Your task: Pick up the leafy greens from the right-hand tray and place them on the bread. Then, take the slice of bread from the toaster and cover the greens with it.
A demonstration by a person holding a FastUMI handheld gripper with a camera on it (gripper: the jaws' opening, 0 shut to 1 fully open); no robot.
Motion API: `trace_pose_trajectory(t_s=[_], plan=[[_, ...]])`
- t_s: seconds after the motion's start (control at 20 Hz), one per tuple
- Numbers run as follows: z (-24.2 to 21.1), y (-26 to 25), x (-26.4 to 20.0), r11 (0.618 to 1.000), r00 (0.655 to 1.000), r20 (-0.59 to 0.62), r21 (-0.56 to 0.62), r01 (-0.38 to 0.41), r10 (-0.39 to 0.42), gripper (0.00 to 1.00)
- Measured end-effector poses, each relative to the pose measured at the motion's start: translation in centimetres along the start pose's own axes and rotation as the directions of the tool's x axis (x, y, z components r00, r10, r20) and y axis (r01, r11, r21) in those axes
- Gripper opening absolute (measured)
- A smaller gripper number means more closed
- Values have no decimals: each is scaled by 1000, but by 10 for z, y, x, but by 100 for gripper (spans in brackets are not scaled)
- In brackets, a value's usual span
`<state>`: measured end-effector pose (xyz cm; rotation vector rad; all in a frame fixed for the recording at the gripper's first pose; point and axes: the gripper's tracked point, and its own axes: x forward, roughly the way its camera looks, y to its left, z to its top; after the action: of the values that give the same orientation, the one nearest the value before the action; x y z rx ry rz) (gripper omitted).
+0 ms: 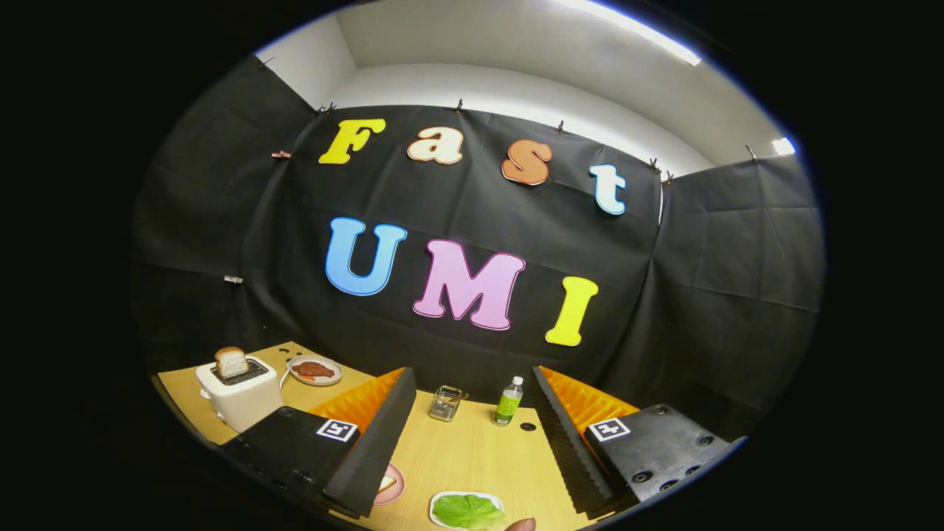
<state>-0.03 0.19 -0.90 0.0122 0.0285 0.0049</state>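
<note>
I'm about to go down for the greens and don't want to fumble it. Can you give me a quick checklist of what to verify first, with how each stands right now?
1. Jaws wide apart and holding nothing: ok; the gripper is open.
2. Greens lying free on their white tray, between the jaws and close in: ok.
3. Pink plate by the left jaw shows bread to lay the greens on: cannot tell, mostly hidden.
4. Bread slice upright in the toaster: ok.
5. Glass and green bottle, beyond the jaws, away from the greens: ok.
6. Something at the tray's edge, perhaps a fingertip: cannot tell.
</note>
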Motion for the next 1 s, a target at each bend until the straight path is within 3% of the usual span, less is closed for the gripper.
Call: trace_pose_trajectory(t_s=[0.3, 0.55, 0.75, 1.0], plan=[[-3, -1, 3, 1000, 1000, -9, 6, -1, 1, 97], [-20, -3, 8, 998, 997, -50, 5, -61, 62, 97], [-79, -13, 9, 990, 973, -184, 40, -133, 138, 97], [-179, -27, 9, 968, 893, -377, 36, -249, 244, 97]])
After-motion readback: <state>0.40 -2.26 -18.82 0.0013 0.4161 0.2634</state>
